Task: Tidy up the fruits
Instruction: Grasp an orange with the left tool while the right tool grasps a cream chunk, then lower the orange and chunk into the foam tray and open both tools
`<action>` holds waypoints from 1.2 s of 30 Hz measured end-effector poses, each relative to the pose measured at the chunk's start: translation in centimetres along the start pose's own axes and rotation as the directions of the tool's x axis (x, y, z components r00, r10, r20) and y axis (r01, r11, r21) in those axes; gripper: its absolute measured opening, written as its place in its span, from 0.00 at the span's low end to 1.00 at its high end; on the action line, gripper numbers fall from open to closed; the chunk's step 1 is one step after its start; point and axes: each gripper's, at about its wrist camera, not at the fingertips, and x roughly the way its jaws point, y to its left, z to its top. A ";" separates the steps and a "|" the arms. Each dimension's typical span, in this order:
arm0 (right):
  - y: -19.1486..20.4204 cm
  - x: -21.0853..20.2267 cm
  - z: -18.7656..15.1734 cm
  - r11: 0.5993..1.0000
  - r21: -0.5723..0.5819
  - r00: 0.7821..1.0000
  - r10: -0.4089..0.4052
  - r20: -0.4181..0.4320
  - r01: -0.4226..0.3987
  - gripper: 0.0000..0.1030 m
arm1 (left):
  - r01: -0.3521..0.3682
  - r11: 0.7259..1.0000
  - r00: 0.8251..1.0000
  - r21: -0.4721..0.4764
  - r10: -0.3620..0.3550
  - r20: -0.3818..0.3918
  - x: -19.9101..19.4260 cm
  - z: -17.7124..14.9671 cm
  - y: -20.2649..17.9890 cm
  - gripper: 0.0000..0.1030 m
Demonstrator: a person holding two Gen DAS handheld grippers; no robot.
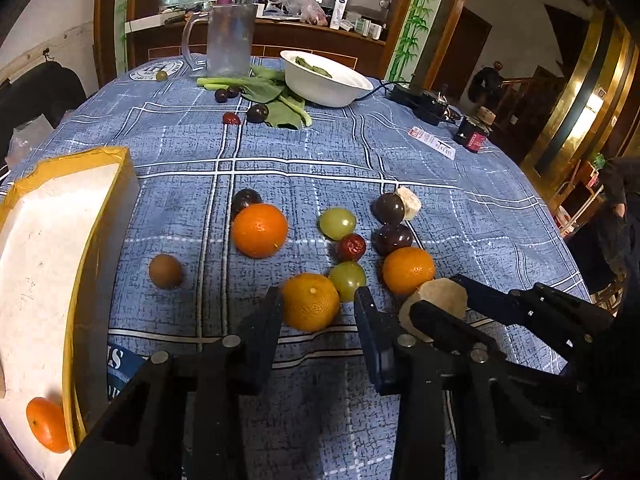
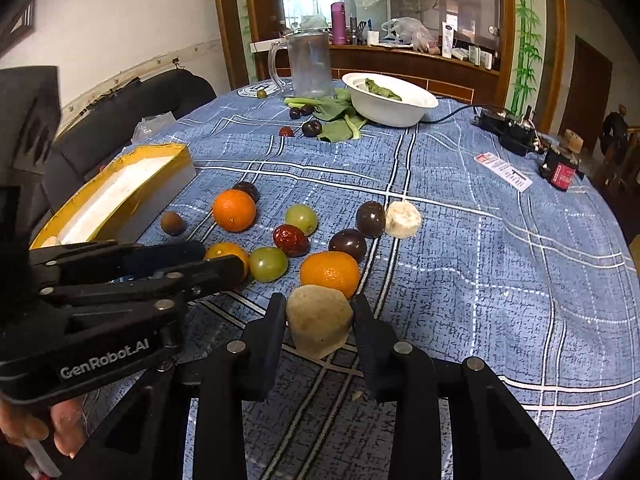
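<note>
Table (image 1: 460,208): round, under a blue checked cloth, fruit scattered on it.
Box (image 1: 116,184): yellow-rimmed, at left; one orange (image 1: 47,424) inside.
Left gripper (image 1: 316,304): jaws narrow around a mandarin (image 1: 310,306), the right pad just clear.
Right gripper (image 2: 319,316): jaws clamped on a banana chunk (image 2: 319,326), beside another orange (image 2: 330,273).

Orange mandarins (image 1: 310,307), green grapes (image 1: 337,223), blue checked tablecloth (image 1: 460,216), yellow-rimmed white box (image 1: 120,168)
</note>
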 end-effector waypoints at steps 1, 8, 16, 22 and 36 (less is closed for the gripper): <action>0.0 -0.1 0.0 1.000 -0.003 1.000 -0.006 0.003 0.006 0.35 | 0.008 1.000 1.000 -0.004 -0.008 0.001 -0.1 0.0 0.1 0.34; -1.8 -0.9 0.4 0.996 0.071 0.998 -0.052 0.029 0.050 0.35 | 0.004 1.000 1.000 -0.024 -0.004 -0.014 0.4 -0.2 0.7 0.34; -1.6 -1.0 0.3 0.996 0.074 0.999 -0.043 0.030 0.040 0.35 | -0.040 0.999 0.999 0.027 0.040 -0.002 1.4 -0.3 -0.3 0.29; -1.7 -1.0 0.3 0.996 0.084 0.999 -0.016 0.036 0.013 0.35 | -0.043 0.999 0.999 -0.030 0.044 0.027 -0.5 -0.7 0.6 0.29; 0.7 -2.5 0.1 0.998 0.052 0.993 0.010 0.118 -0.017 0.35 | -0.132 0.963 0.963 -0.235 0.181 0.198 -13.8 -4.0 9.2 0.29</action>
